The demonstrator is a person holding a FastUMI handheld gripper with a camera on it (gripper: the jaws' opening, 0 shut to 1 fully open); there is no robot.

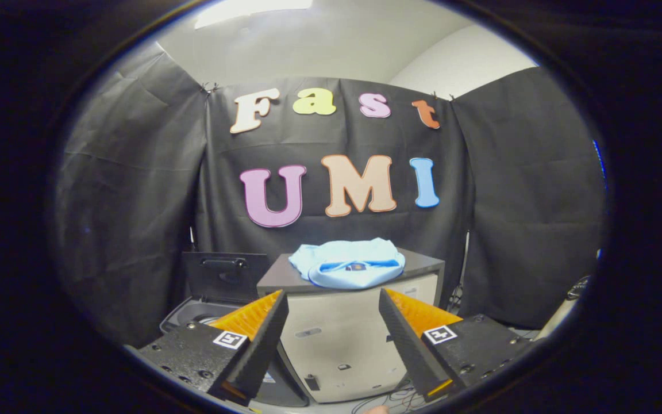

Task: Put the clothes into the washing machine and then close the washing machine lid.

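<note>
Claw [334, 313] spread wide, empty, aimed at folded shirt [347, 263] atop cabinet [339, 339]. Washing machine [204, 313] left of cabinet, lid [224, 276] up, ready for loading.

No readable text; coded squares on spread claw [333, 296]

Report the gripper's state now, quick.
Gripper: open, fingers spread wide and holding nothing; the folded light-blue cloth garment lies beyond them on the grey box-shaped cabinet, beside the washing machine's raised dark lid.
</note>
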